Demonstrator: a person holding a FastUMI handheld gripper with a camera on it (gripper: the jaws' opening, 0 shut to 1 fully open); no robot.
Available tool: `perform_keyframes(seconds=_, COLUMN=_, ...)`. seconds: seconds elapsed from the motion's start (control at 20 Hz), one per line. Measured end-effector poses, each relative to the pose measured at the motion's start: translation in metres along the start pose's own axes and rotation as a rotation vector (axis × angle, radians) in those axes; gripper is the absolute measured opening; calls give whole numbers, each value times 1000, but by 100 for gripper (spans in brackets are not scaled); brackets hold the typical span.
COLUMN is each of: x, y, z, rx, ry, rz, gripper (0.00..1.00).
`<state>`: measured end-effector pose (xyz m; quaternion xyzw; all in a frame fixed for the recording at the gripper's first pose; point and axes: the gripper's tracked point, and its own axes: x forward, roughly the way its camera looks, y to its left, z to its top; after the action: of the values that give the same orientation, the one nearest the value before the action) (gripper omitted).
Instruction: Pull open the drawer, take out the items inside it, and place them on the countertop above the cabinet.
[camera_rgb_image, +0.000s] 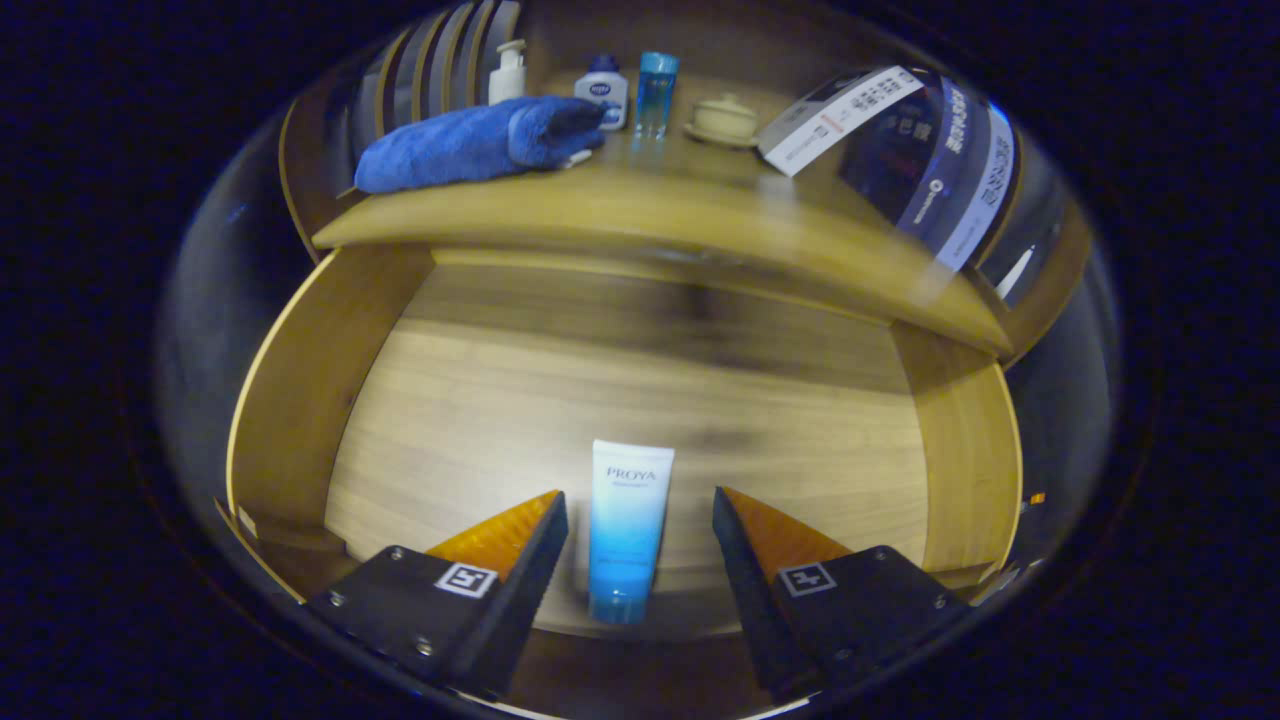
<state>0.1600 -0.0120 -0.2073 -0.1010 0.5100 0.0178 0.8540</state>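
Wooden drawer (300, 400) stood pulled open below the table (640, 215), its cosmetic tube (628, 530) lying between the wide-open, empty tongs (640, 520), probably light, soft, slippery, best pinched mid-body.

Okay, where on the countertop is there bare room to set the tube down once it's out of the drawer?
The open gripper straddles the tube in the drawer. On the countertop, the front strip is bare, widest between the blue towel and the box. The back is crowded: pump bottle, small bottle, blue glass, lidded cup.
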Motion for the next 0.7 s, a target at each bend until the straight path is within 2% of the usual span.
perform_keyframes(seconds=0.2, x=11, y=0, z=-9, rx=51, ry=107, rz=15, gripper=86)
perform_keyframes(seconds=0.3, x=18, y=2, z=-17, rx=36, ry=175, rz=27, gripper=86)
perform_keyframes(seconds=0.35, x=20, y=3, z=-24, rx=34, ry=211, rz=38, gripper=83)
perform_keyframes(seconds=0.5, x=22, y=-1, z=-18, rx=77, ry=198, rz=29, gripper=72)
perform_keyframes(seconds=0.65, x=17, y=-2, z=-9, rx=80, ry=172, rz=25, gripper=69)
perform_keyframes(seconds=0.7, x=30, y=0, z=-12, rx=81, ry=151, rz=31, gripper=63)
